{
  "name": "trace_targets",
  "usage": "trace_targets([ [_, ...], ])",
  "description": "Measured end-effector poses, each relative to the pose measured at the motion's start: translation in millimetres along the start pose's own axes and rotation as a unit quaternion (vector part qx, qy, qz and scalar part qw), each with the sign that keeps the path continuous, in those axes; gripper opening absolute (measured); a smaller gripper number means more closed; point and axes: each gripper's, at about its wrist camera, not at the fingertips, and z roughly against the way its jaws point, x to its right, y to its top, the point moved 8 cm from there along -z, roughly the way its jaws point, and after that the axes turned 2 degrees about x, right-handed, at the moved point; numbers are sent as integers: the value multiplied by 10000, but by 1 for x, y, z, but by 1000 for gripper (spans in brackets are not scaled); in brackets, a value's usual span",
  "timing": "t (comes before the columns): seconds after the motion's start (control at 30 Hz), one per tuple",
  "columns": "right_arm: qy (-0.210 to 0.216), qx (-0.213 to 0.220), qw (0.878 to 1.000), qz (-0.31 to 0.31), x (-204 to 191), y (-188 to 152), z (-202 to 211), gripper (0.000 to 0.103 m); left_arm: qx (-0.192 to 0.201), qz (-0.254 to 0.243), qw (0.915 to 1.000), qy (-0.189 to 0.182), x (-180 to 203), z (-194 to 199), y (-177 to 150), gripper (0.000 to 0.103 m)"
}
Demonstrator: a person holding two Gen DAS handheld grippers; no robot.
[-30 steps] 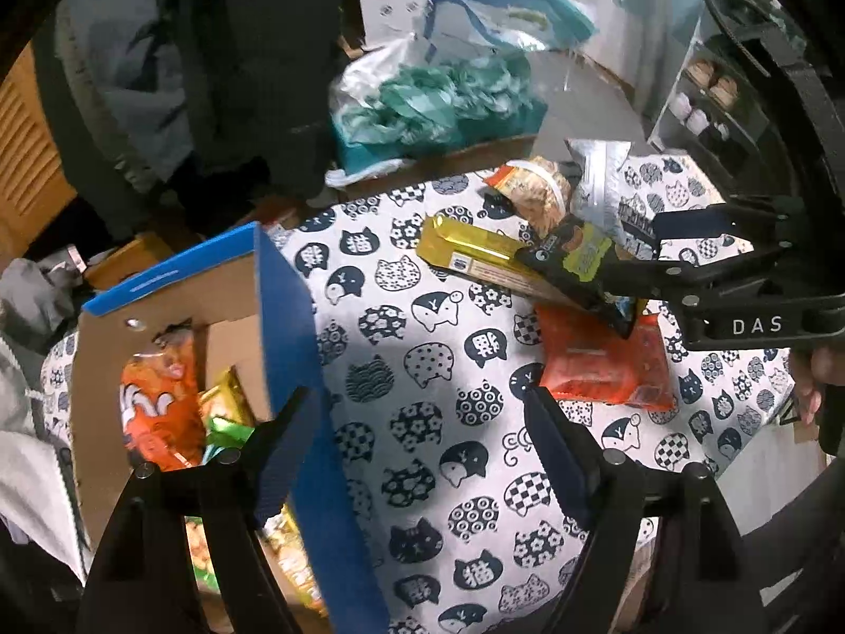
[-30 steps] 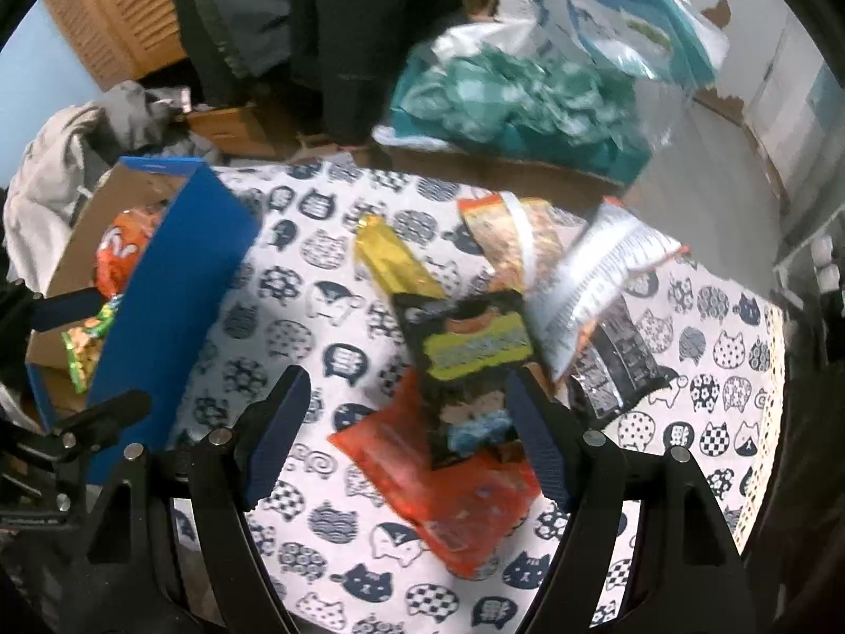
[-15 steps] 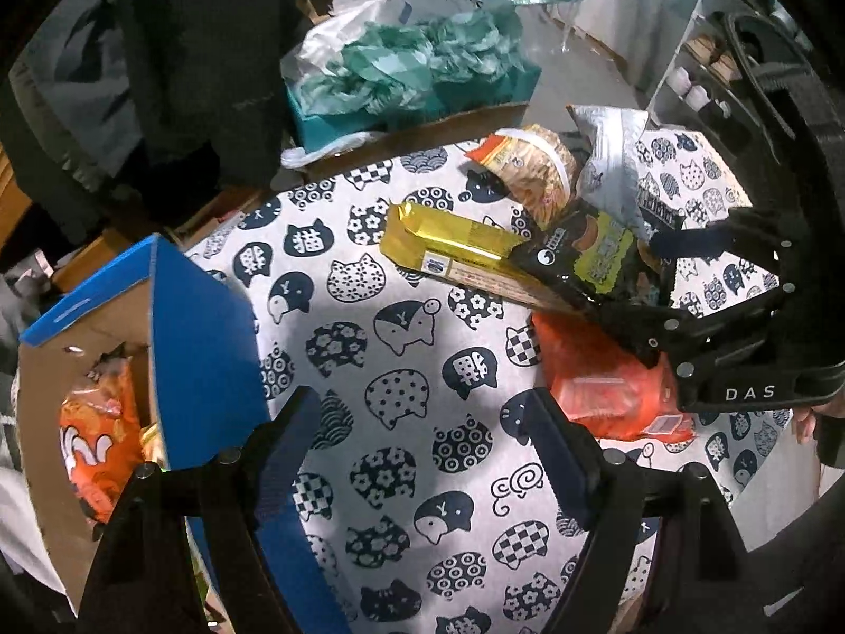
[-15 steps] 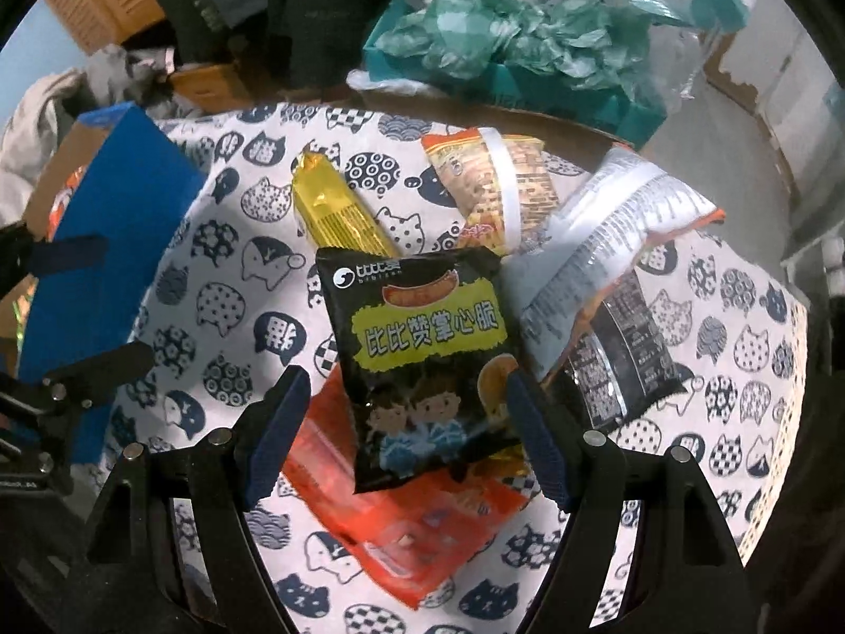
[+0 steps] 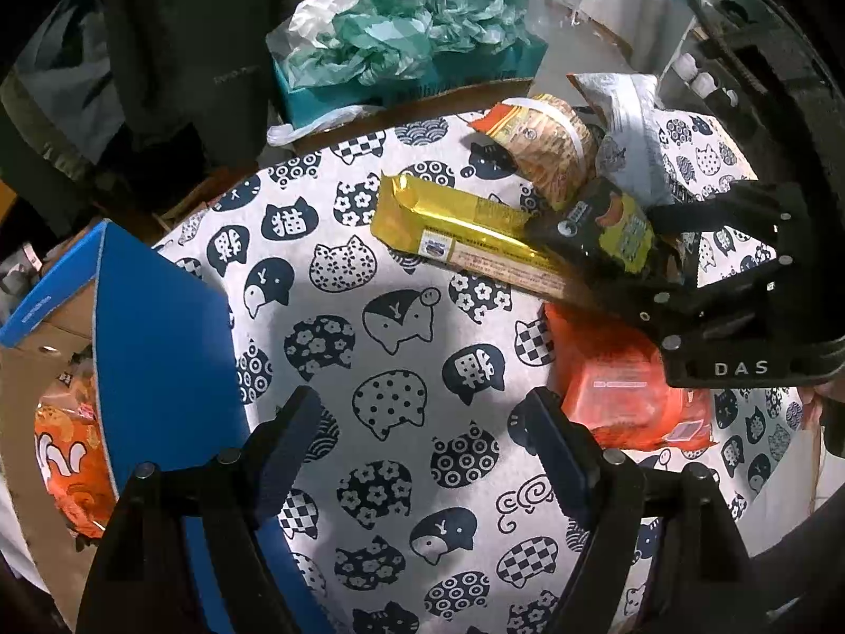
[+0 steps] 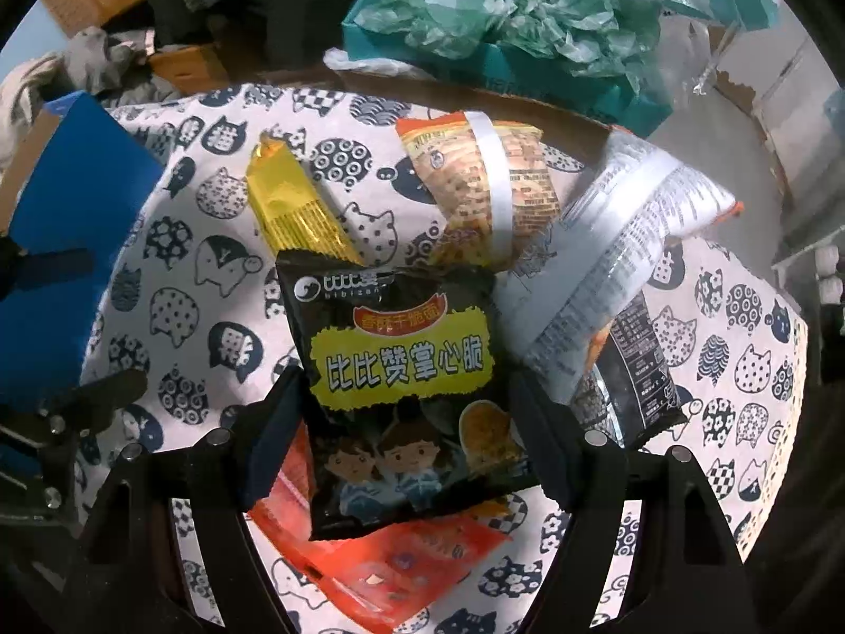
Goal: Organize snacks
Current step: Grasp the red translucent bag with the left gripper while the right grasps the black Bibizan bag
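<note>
The right claw (image 6: 406, 428) is spread wide around the black snack packet (image 6: 401, 370), not yet gripping; the packet lies atop an orange packet (image 6: 391, 565) on the surface (image 6: 174, 274). Next, I judge: close, then carry toward the blue box (image 6: 68, 243) at nine o'clock. The left claw (image 5: 422, 449) hangs wide, empty.

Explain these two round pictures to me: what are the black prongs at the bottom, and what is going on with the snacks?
No robot here: a person holds a two-finger gripper in each hand, each carrying a fisheye camera. The left gripper is open over the cat-print tablecloth, beside a blue cardboard box holding snacks. The right gripper is open, its fingers either side of a black snack packet. That packet lies on an orange packet; a gold wafer pack lies nearby. Nothing is gripped.
</note>
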Motion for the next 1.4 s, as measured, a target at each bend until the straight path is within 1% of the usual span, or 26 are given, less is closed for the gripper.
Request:
trace_targets([
  [0.07,-48,-81,10000,23,0,-1,-7,77,-32,7,10000,-17,1,-2,-1,81],
  [0.17,-52,-67,9999,-113,3,-3,-8,77,-64,0,10000,-40,3,-3,-4,81],
  [0.2,-19,-43,9999,-156,3,-3,-5,72,-67,-9,10000,-41,3,-3,-5,81],
  [0.23,-19,-12,9999,-162,4,-4,-3,63,-71,-14,10000,-47,4,-3,-6,81],
  [0.33,82,-12,9999,-151,2,-9,5,61,-80,-43,9999,-73,9,-2,-8,81],
  [0.4,74,28,9999,-138,1,-13,10,61,-87,-80,9999,-73,13,-1,-9,81],
  [0.5,-47,171,9998,-113,3,-21,22,60,-100,-109,9999,-81,18,0,-11,81],
  [0.6,-387,253,9989,55,12,-33,35,60,-131,-105,9998,-69,22,0,-14,81],
  [0.73,-588,283,9979,-29,31,-49,45,60,-139,-114,9998,-85,28,2,-16,81],
  [0.93,-789,238,9963,-249,53,-65,35,60,-135,-140,9998,-81,36,3,-17,81],
  [1.27,-864,-68,9954,-402,71,-102,20,60,-326,-226,9992,-12,50,-4,-24,81],
  [1.3,-861,-31,9953,-451,73,-102,18,60,-347,-239,9991,-5,52,-5,-23,81],
  [1.4,-833,309,9943,-592,77,-89,16,60,-371,-232,9990,0,55,-7,-22,81],
])
